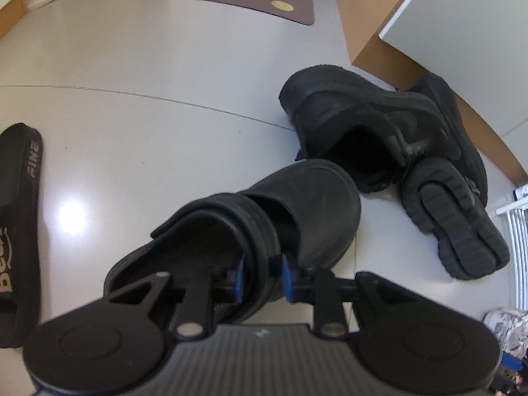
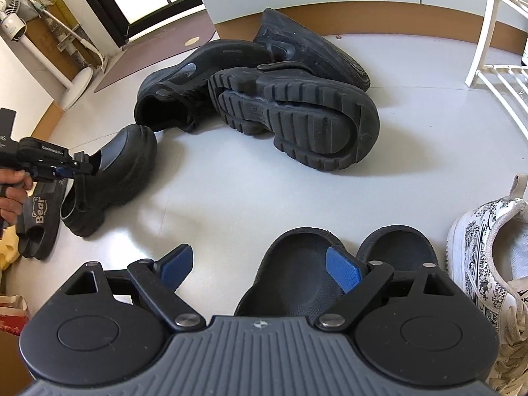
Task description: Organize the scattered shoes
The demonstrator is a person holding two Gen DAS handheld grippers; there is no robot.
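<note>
Two hand-held grippers work over a pale floor (image 2: 231, 181) strewn with shoes. In the left wrist view, the left hand-held gripper (image 1: 262, 275) has its blue pads either side of the heel strap of a black clog (image 1: 264, 211), whose sole rests on the floor; whether the pads press the strap cannot be told. A hand (image 2: 13, 194) carries that gripper. Beside it lies a black slide sandal (image 1: 19, 231). Ahead, two black sneakers (image 2: 198, 82) and an overturned clog (image 2: 297, 118) lie piled together by the wall. The right hand-held gripper (image 2: 260, 269) stands wide, holding nothing, above a pair of dark slippers (image 2: 297, 283), just beside a patterned white sneaker (image 2: 488, 250)
</note>
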